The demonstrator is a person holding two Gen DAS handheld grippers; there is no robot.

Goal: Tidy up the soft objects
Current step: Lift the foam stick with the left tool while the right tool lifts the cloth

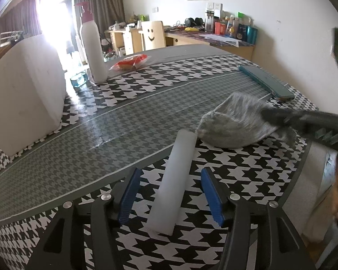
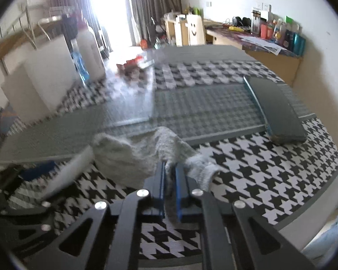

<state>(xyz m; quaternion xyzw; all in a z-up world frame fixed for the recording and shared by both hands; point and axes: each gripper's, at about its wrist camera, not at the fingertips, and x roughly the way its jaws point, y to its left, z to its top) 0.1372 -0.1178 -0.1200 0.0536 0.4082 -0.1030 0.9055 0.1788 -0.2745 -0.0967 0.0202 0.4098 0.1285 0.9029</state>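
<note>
— Pinching the grey sock (image 2: 133, 157) near its cuff, the right tool (image 2: 170, 175) is sitting at lower centre of the right wrist view, its blue pads (image 2: 179, 193) drawn together on a fold of the fabric. What is the left one doing?

— The left tool (image 1: 169, 193) is waiting at the bottom of the left wrist view, its jaws standing apart on either side of the white foam stick (image 1: 173, 184), not touching it as far as I can tell. The stick is lying on the houndstooth worktop (image 1: 247, 168), its far end almost meeting the sock.

— And the sock itself?

— It is resting in a crumpled heap right of centre in the left wrist view, with most of its body on the cloth and only the pinched end gathered up.

— So how should this be handled?

— I am guessing the sock is heading toward the white box (image 1: 27, 85) at the left edge. Since the grip is taking only a thin fold, lifting slowly and straight up seems wise, letting the loose toe clear the stick before swinging across. The teal case (image 1: 266, 82) at upper right and the pump bottle (image 1: 93, 45) at upper left are sitting well apart from that path.
</note>
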